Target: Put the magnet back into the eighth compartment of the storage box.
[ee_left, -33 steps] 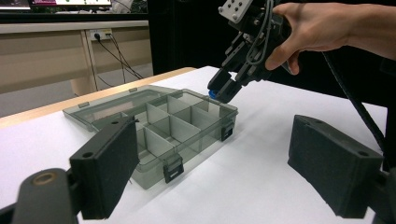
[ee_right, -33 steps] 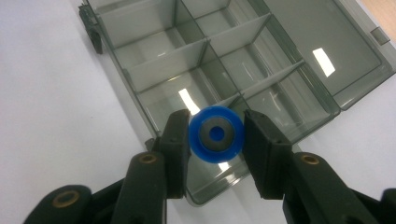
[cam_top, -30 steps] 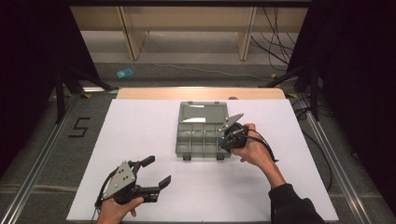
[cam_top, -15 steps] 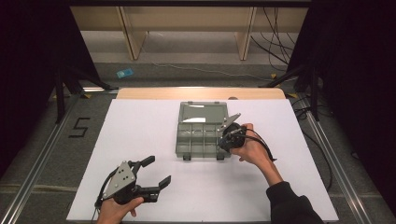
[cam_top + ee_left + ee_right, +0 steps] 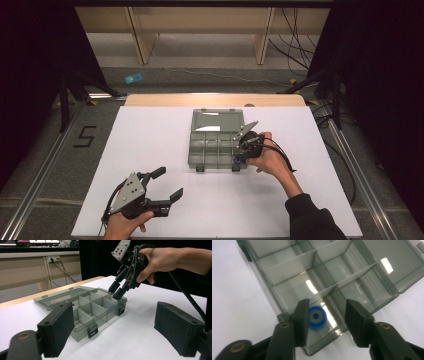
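Right gripper (image 5: pixel 325 317) jaws have just spread, dropping the blue disc (image 5: pixel 317 317) into the box (image 5: pixel 216 140) corner; lifting askew could snag its wall

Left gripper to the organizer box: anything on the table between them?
Nothing: the high view shows bare white table between the left gripper and the organizer box. The left gripper view agrees.

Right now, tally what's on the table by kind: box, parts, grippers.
Compartment box, lid open: 1
Blue ring part, lying in a corner compartment: 1
Handheld grippers: 2, the left gripper and the right gripper, whose jaws have just been opening with the ring below them, not pressed
Total: 4
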`<state>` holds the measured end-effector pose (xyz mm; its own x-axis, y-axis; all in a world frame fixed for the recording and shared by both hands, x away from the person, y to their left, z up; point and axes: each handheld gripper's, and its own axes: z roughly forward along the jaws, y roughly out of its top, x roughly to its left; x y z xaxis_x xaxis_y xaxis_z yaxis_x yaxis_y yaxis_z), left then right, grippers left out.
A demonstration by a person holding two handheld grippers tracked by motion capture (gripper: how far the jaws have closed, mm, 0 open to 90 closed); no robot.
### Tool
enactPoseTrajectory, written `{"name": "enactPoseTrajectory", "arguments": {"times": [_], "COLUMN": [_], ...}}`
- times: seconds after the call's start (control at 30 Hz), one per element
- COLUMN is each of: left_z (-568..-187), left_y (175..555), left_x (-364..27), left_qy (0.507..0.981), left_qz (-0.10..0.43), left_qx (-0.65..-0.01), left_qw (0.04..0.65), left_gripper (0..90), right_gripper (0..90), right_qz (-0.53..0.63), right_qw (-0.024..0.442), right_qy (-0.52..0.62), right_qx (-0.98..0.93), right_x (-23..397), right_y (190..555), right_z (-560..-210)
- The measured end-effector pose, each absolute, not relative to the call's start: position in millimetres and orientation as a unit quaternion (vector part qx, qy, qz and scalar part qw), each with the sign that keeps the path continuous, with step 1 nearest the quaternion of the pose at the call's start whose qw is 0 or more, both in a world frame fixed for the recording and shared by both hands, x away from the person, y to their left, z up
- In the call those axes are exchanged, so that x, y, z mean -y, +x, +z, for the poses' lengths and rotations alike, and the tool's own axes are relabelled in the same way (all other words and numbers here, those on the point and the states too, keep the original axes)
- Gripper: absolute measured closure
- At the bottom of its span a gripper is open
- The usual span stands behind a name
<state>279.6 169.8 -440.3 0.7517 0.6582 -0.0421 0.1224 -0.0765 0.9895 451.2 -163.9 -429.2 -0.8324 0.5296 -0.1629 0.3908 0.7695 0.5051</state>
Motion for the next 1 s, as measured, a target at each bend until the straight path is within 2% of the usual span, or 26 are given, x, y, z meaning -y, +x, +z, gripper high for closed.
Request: {"name": "enactPoseTrajectory", "arguments": {"times": [0.3, 1.0], "left_z": [-440.2, -440.1], "left_y": [279.6, 279.8], "left_x": [-170.2, -170.4], "left_qy": [0.702, 0.702], "left_qz": [0.217, 0.217], "left_qx": [-0.278, -0.278], "left_qw": [0.619, 0.619], "left_gripper": [15.9, 15.9], "right_gripper": [46.0, 34.4], "right_qz": [0.245, 0.281], "right_qw": [0.169, 0.171], "right_qy": [0.253, 0.261], "right_qx": [-0.92, -0.907], "right_x": [167.1, 165.1], "right_y": [447.2, 435.3], "right_z": [-420.0, -409.8]}}
